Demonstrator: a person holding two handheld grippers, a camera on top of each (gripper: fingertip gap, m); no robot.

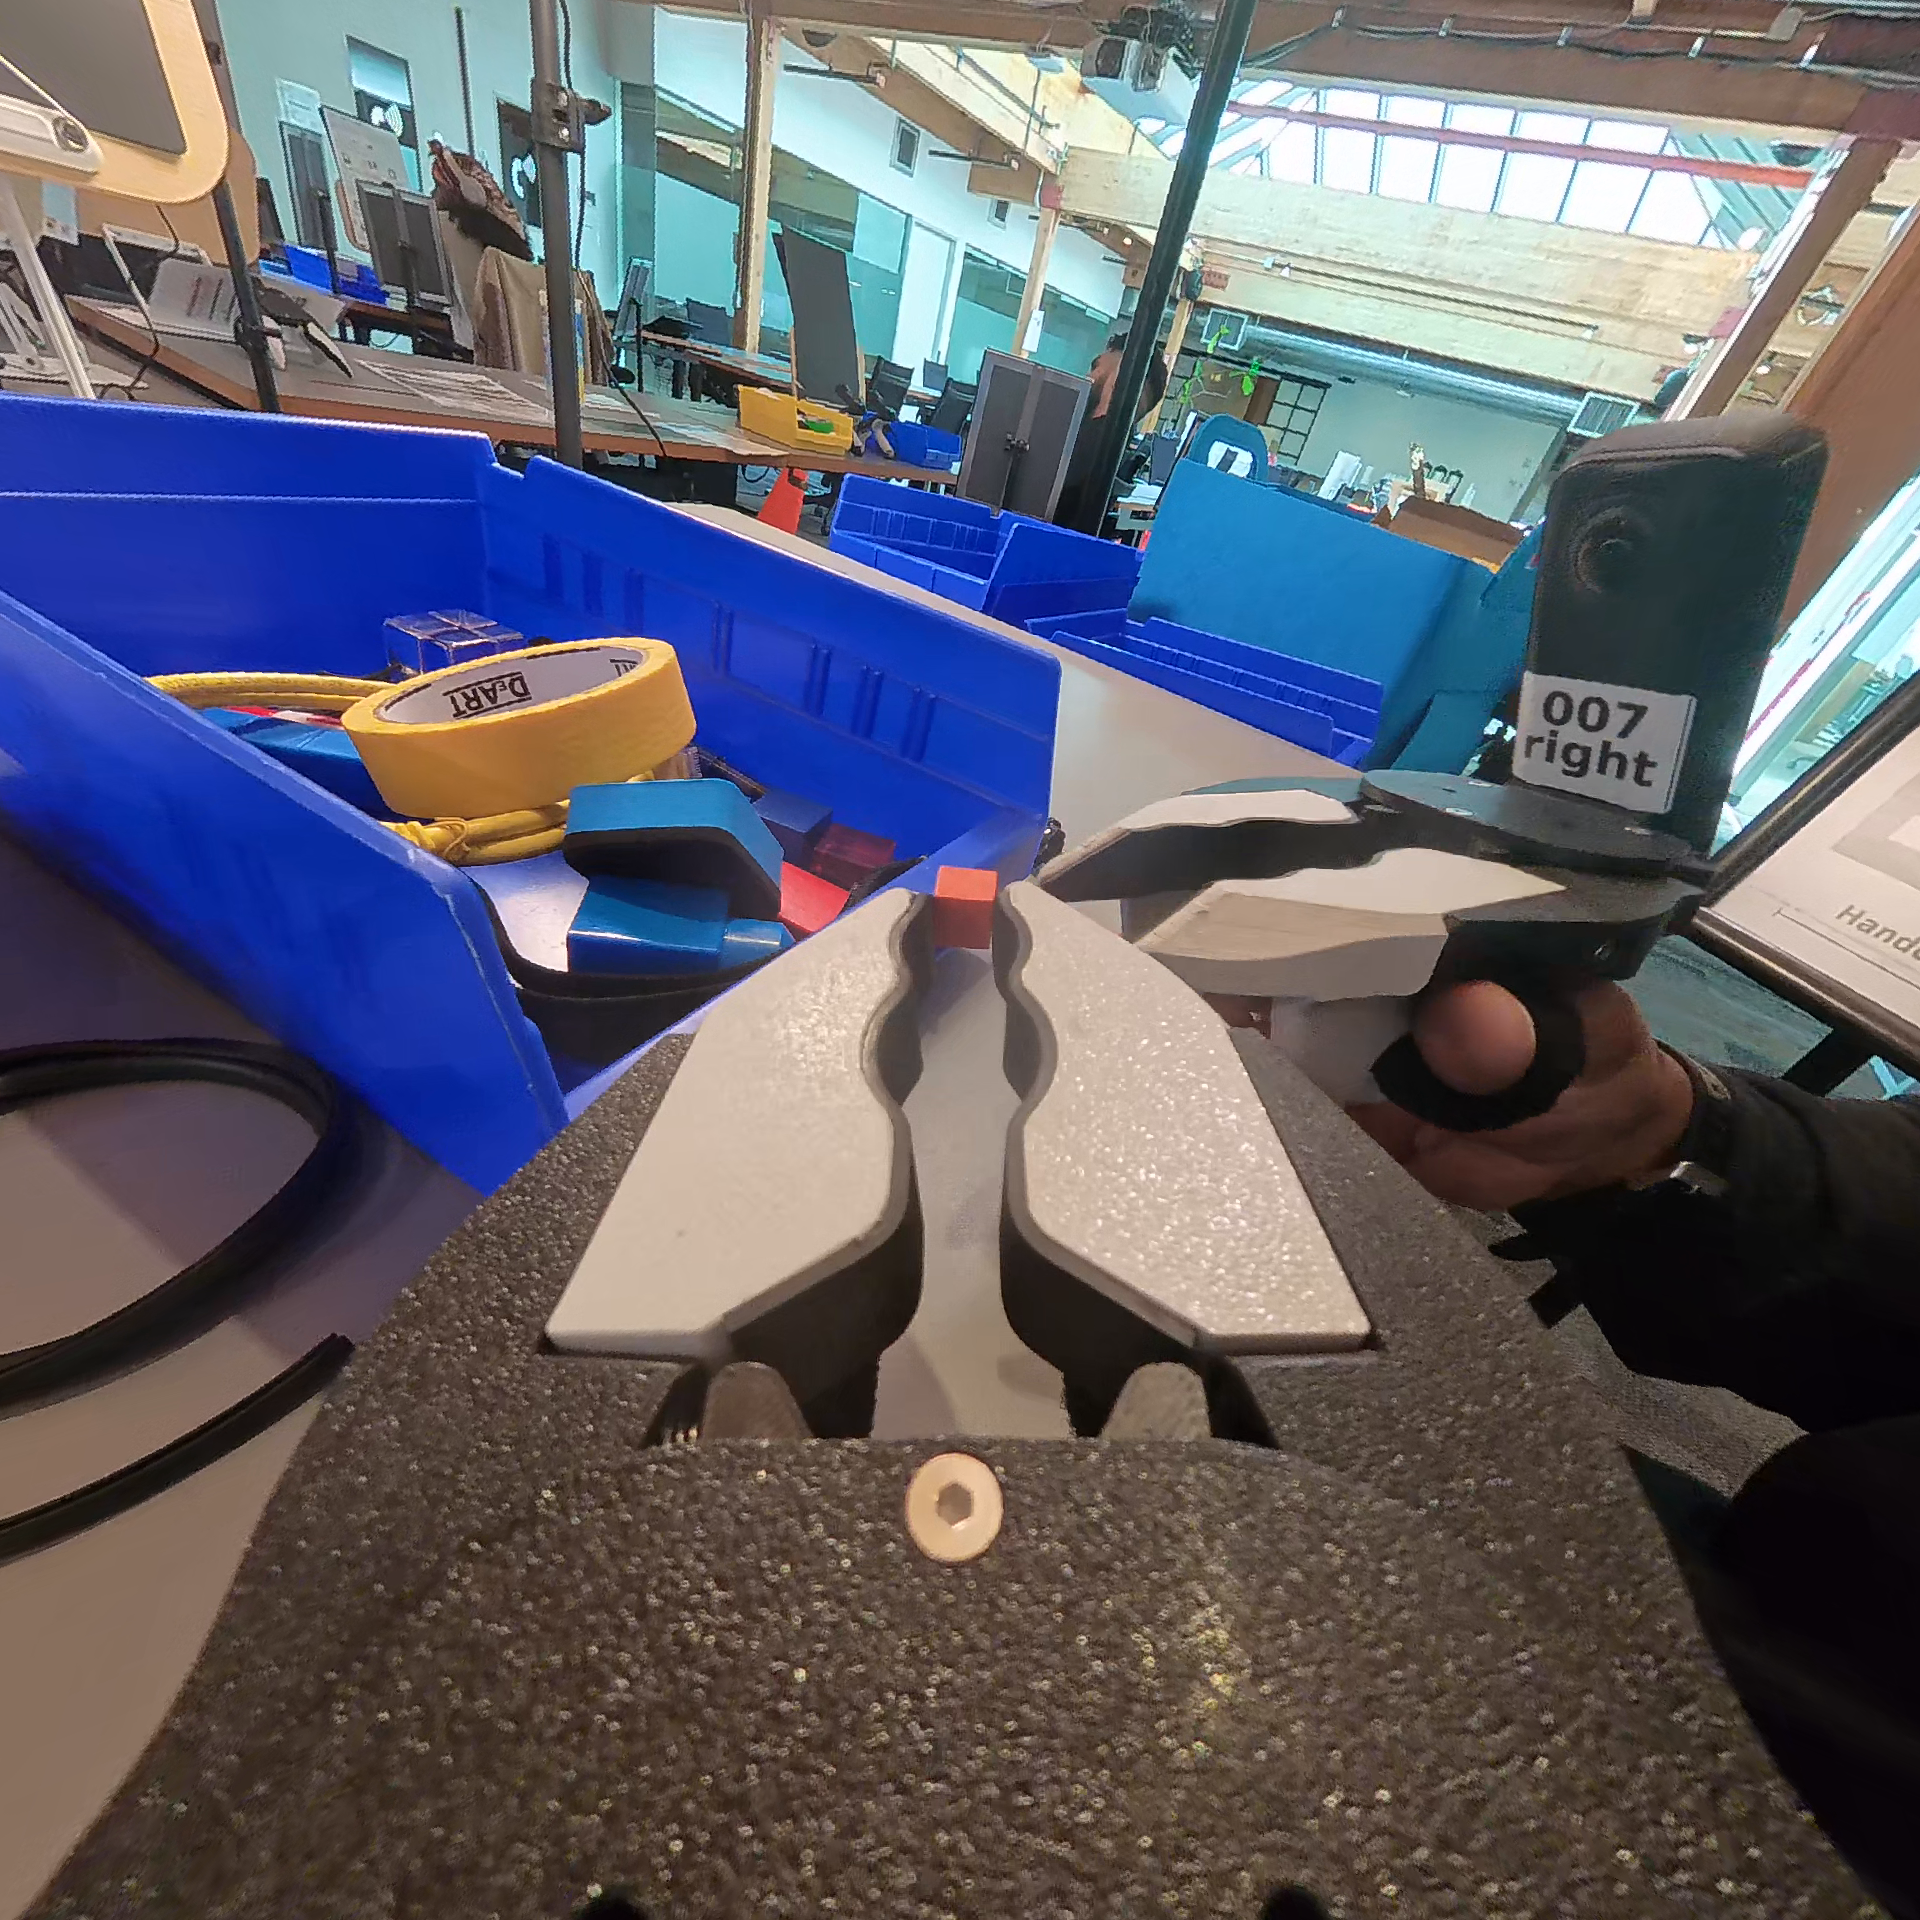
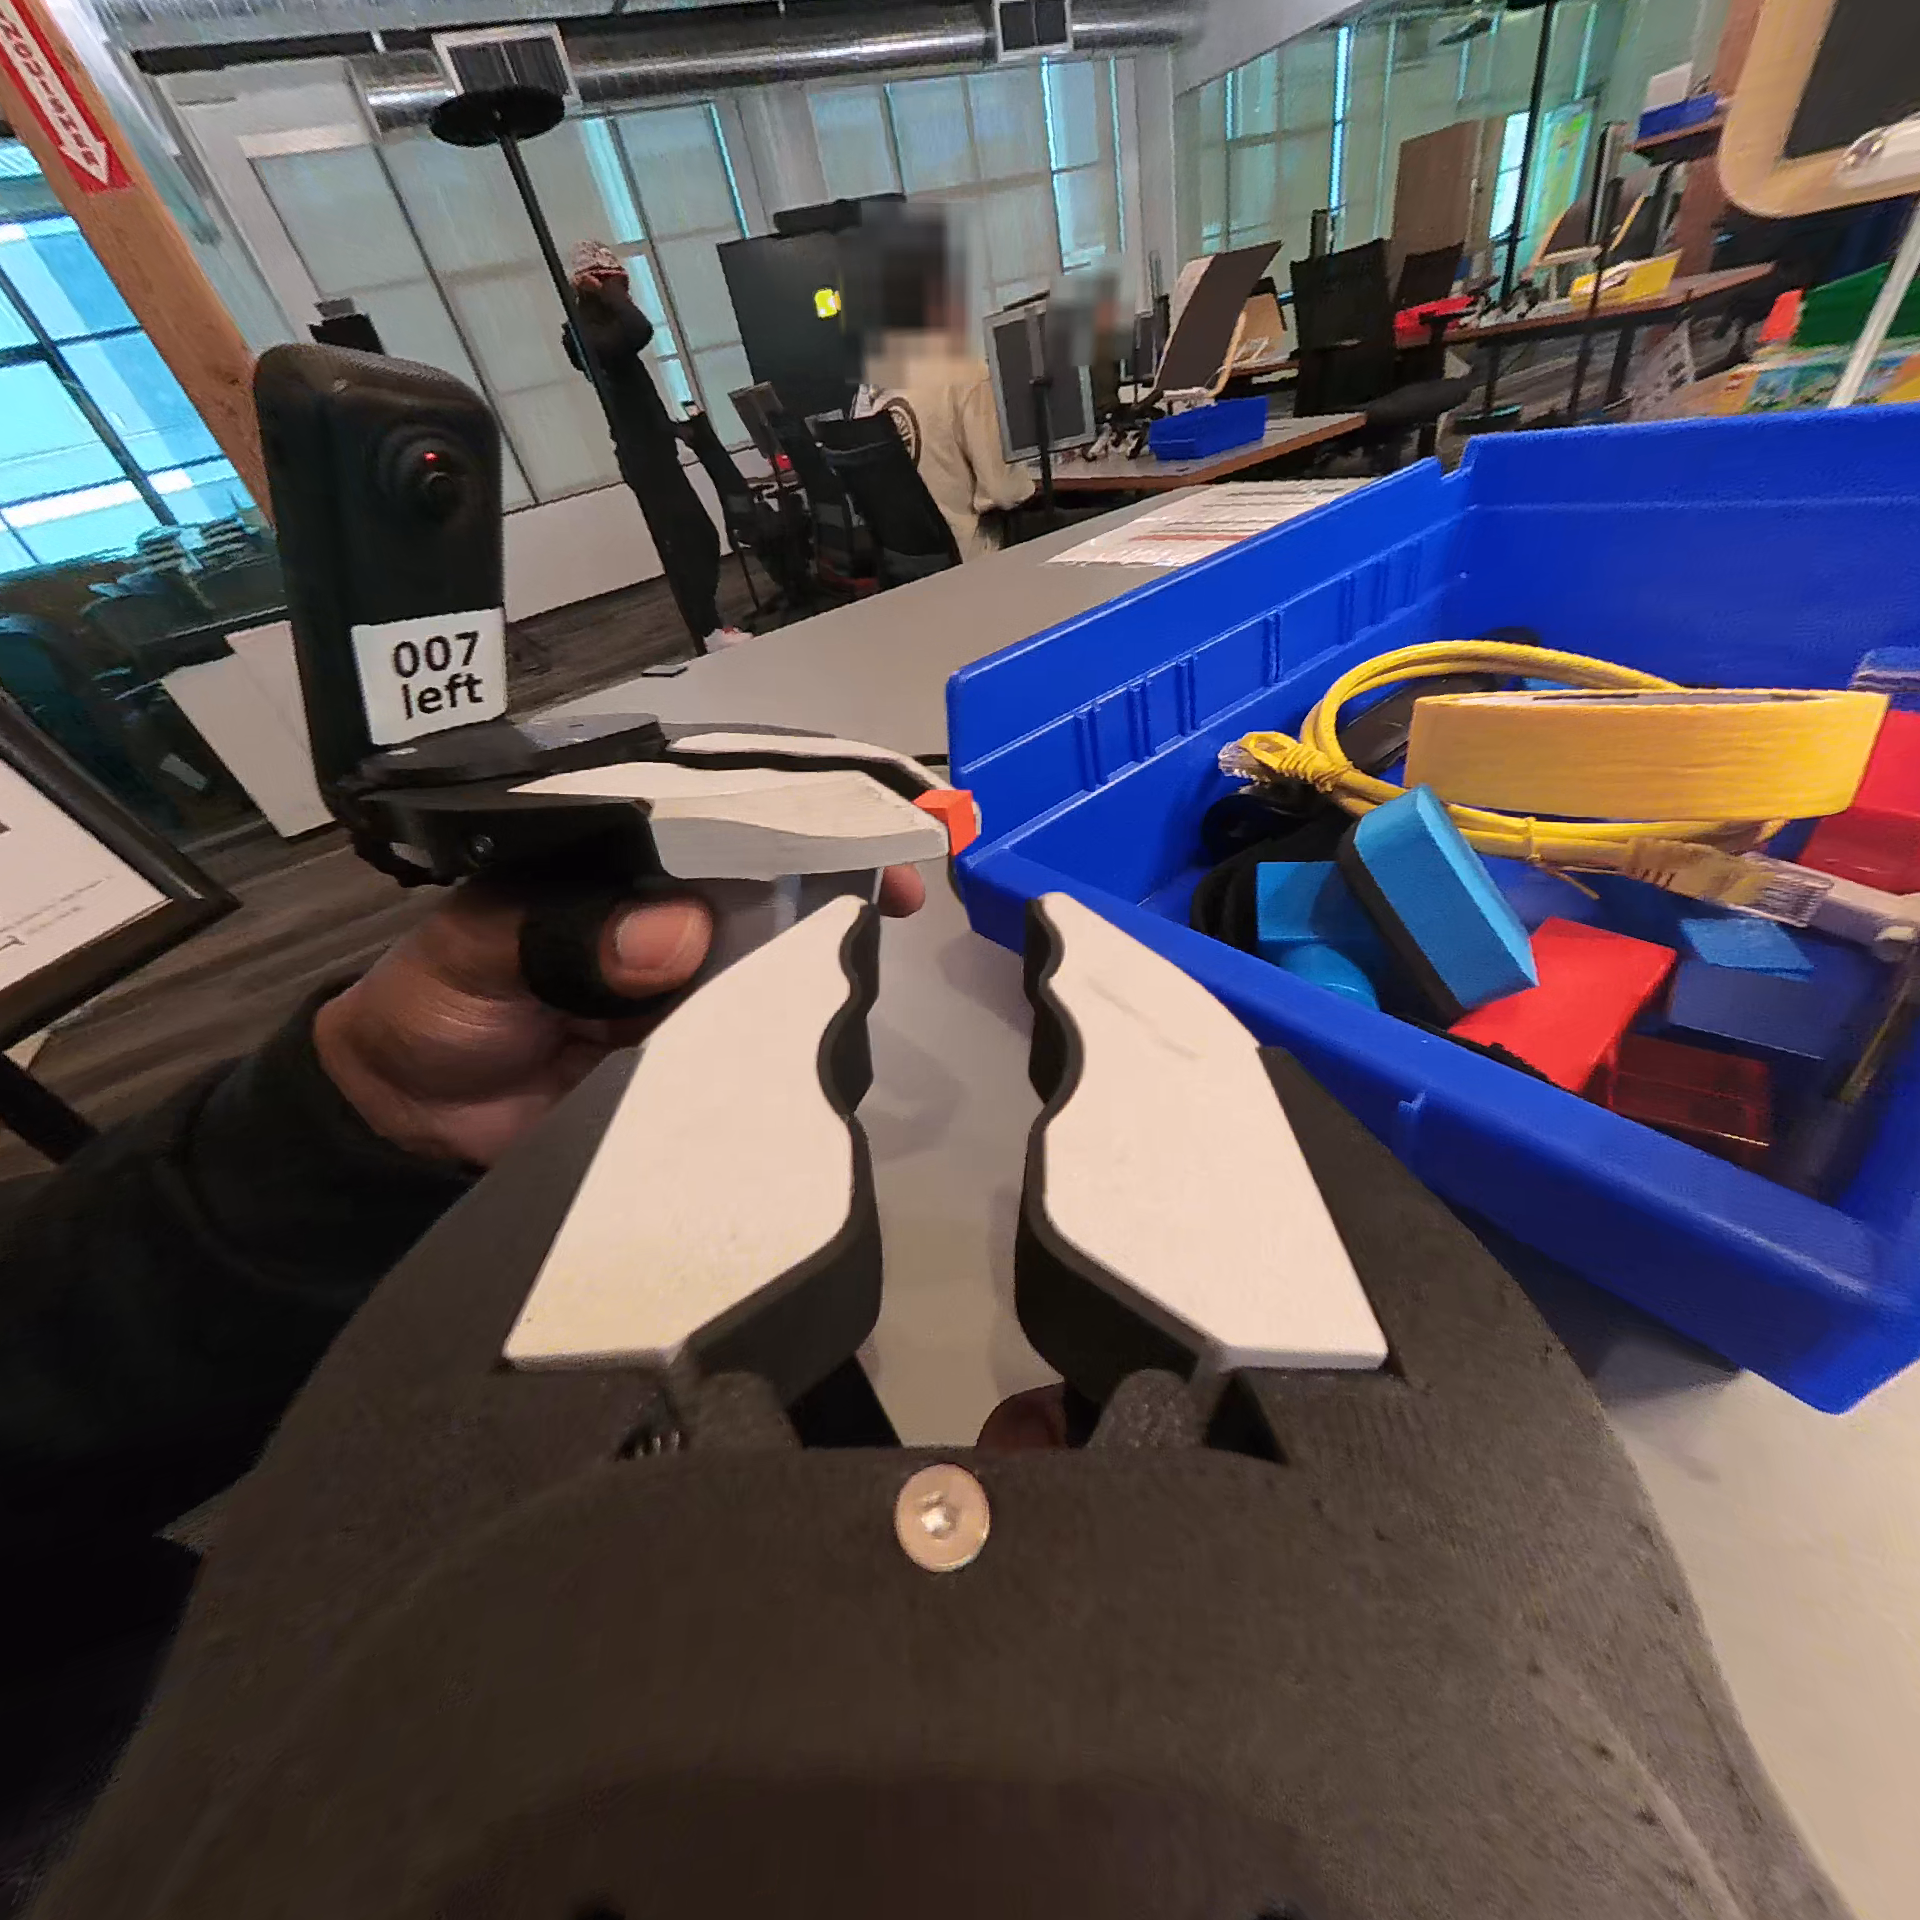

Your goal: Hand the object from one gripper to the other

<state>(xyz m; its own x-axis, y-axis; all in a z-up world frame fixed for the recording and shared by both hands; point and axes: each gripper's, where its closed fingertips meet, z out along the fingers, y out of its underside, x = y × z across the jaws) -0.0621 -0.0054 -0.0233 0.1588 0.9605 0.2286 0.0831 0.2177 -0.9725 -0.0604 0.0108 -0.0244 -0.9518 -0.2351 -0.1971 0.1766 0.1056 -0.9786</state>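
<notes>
Gripping a small orange cube at its fingertips, the left gripper holds it in the air above the tabletop, just beside the blue bin. The right gripper waits with fingers apart and empty, a little short of the cube. The handover looks barely begun; next, the right fingers would need to straddle the cube's free faces and close before the left lets go.

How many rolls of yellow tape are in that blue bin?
1. The yellow tape roll lies atop the clutter in the blue bin, over a yellow cable. More could be buried underneath.
</notes>
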